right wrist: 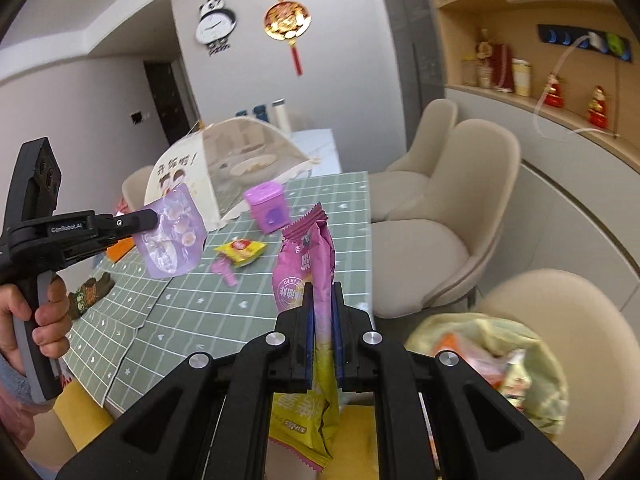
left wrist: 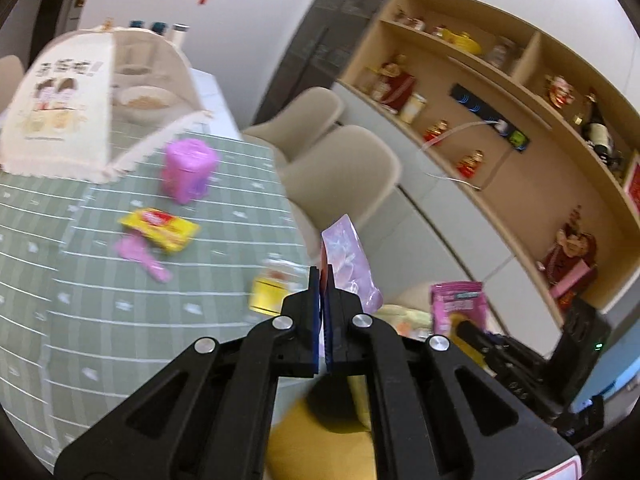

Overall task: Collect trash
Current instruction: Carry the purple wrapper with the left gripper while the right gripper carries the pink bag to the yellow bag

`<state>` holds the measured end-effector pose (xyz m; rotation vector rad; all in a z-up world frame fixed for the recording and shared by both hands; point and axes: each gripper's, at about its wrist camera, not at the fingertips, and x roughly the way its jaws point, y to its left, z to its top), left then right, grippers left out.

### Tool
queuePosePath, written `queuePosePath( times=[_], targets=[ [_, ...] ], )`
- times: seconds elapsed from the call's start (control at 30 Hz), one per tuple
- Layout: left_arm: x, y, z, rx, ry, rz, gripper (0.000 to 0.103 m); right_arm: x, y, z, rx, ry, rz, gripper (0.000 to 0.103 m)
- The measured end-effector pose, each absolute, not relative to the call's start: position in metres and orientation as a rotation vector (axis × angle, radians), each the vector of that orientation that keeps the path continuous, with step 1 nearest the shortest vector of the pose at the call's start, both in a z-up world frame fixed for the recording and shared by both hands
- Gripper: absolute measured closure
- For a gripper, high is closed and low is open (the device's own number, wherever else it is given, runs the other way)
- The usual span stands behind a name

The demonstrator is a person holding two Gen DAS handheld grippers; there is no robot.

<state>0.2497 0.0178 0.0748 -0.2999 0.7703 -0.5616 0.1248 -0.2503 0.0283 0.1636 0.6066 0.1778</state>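
Carrying two wrappers clear of the bench (right wrist: 256, 300), a person holds the left hand-held gripper (left wrist: 323, 280) pinched on a pale lilac wrapper (left wrist: 348, 258) and the right hand-held gripper (right wrist: 322, 296) clamped on a pink-and-yellow snack bag (right wrist: 306, 264). Both pieces hang in the air above the bench edge; neither touches the green checked cloth.

A yellow-green trash bag (right wrist: 536, 360), already part full, sits open on the seat of the nearest chair (right wrist: 580, 320), just right of the right-hand tool. Judging by that, the step in hand is the drop. It would go best one hand at a time: bring each wrapper right over the bag's mouth, lower it between the crumpled sides, and only then let the jaws part. The snack bag is long and floppy, so its tail should be inside before release, or it may drape over the rim.

Still on the cloth are a yellow packet (right wrist: 240, 252), a small pink scoop-like piece (right wrist: 225, 272) beside it, and a purple tub (right wrist: 268, 208) near the mesh food cover (right wrist: 240, 160). A dark printed wrapper (right wrist: 90, 294) lies at the near left edge.
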Motion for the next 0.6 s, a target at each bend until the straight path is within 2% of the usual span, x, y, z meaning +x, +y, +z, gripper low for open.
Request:
queuePosePath(
  times=[0.33,0.6],
  targets=[
    [0.204,-0.081,0.063,-0.290,0.820,-0.627,0.102,0.091,-0.334,0.019,0.157,0.584,0.142,0.094],
    [0.198,-0.114,0.048,-0.276,0.883,-0.629,0.102,0.093,-0.380,-0.006,0.191,0.635,0.097,0.094]
  ],
)
